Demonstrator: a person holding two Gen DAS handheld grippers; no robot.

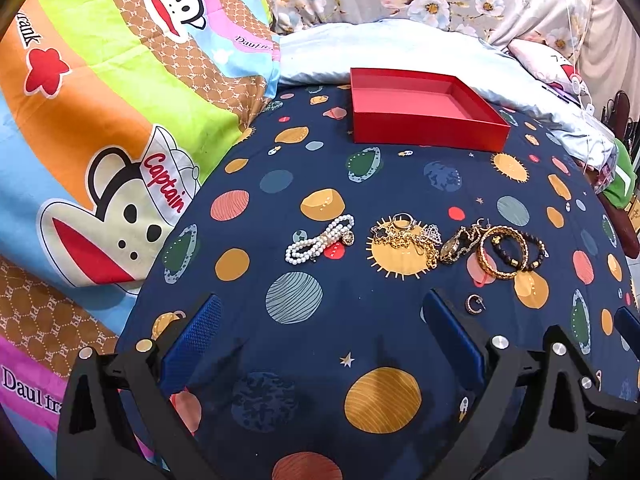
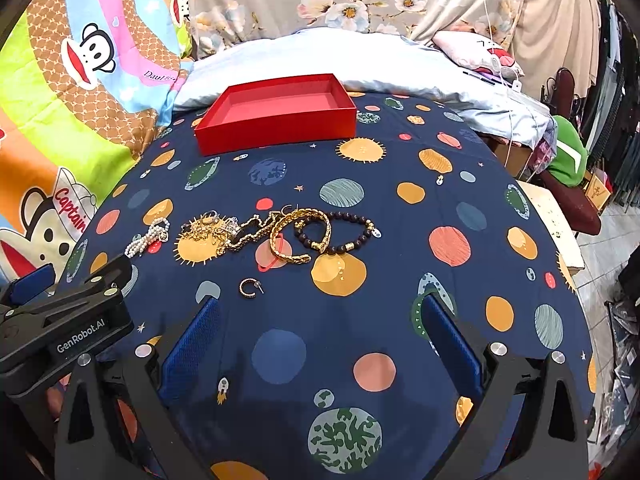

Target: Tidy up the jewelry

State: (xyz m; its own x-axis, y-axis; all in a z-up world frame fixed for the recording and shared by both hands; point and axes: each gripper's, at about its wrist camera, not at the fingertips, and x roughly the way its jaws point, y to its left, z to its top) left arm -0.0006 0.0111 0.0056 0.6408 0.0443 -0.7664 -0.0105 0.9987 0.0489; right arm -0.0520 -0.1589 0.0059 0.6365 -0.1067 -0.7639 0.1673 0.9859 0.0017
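Observation:
An empty red box [image 1: 424, 110] [image 2: 280, 110] sits at the far side of a navy planet-print sheet [image 1: 320, 344]. In front of it lies a row of jewelry: a pearl bracelet [image 1: 320, 240] [image 2: 148, 236], a tangle of gold chains with a ring [image 1: 404, 236] [image 2: 224, 230], a gold braided bangle [image 1: 502, 254] [image 2: 298, 236], a dark bead bracelet [image 1: 524, 254] [image 2: 340, 234] and a small hoop earring [image 1: 474, 304] [image 2: 250, 288]. My left gripper [image 1: 322, 336] is open and empty, short of the jewelry. My right gripper [image 2: 320, 336] is open and empty, just behind the earring.
A colourful monkey-print quilt [image 1: 100, 140] lies to the left. A pale blue pillow [image 2: 320, 64] and floral fabric [image 2: 320, 0] lie behind the box. The bed edge drops off at right, with a green item [image 2: 568, 156] and clutter [image 2: 620, 340] beyond.

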